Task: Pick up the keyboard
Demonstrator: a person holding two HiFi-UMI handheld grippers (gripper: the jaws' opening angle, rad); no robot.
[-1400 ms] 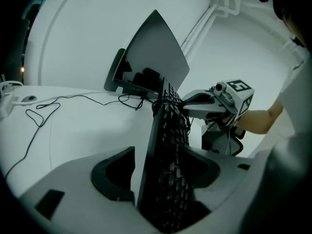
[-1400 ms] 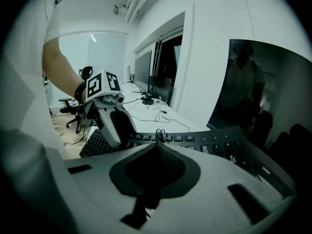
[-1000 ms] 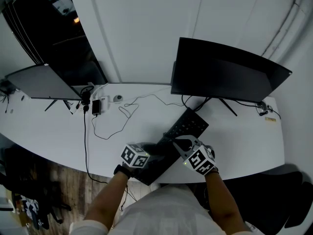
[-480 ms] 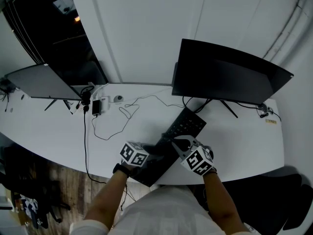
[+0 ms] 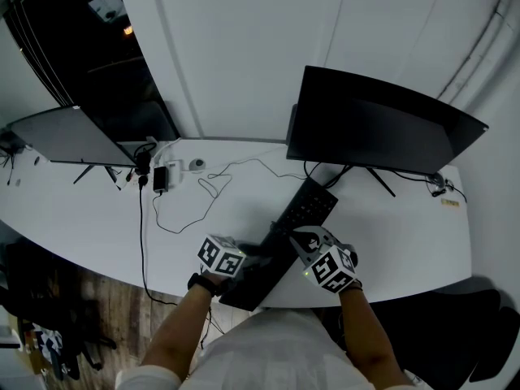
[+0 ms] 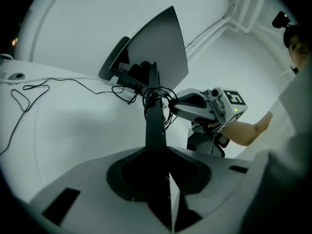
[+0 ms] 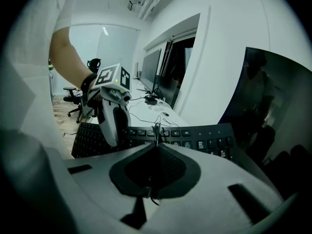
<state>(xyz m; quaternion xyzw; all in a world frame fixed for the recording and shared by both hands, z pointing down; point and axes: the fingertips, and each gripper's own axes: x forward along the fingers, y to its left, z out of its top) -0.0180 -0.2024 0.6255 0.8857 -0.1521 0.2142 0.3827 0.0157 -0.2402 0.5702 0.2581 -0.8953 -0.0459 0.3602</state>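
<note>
Keyboard: black keyboard (image 5: 302, 211), on white table (image 5: 97, 218), front-centre, just ahead of the person.
Long axis: diagonal in head view, running near-left to far-right.
Far end: points at foot of the big dark monitor (image 5: 382, 124) at right rear.
Near end: sticks out past table's front edge, btwn the two forearms.
Face: key side up; rows of keys show in right gripper view. Edge-on in left gripper view, a thin dark slab.
Lifted or not: can't tell.
Left hand-held gripper (image 5: 252, 250): comes in from keyboard's left long edge, near half. Jaws have just been closing, now clamped on the keyboard, slab filling the gap btwn them.
Right hand-held gripper (image 5: 299, 238): at the opposite long edge, roughly across from the left one. Jaws together, tips at the key rows; whether they pinch anything can't tell.
Pose: both aimed fwd and somewhat down, angled inward toward each other, marker cubes on top.
Arms: left forearm (image 5: 175, 331) and right forearm (image 5: 370, 335) rise from bottom of frame, bare, spread either side of the body.
Other: second monitor (image 5: 69, 135) far left; thin cable (image 5: 191, 210) looping over the table, well apart from the keyboard.
</note>
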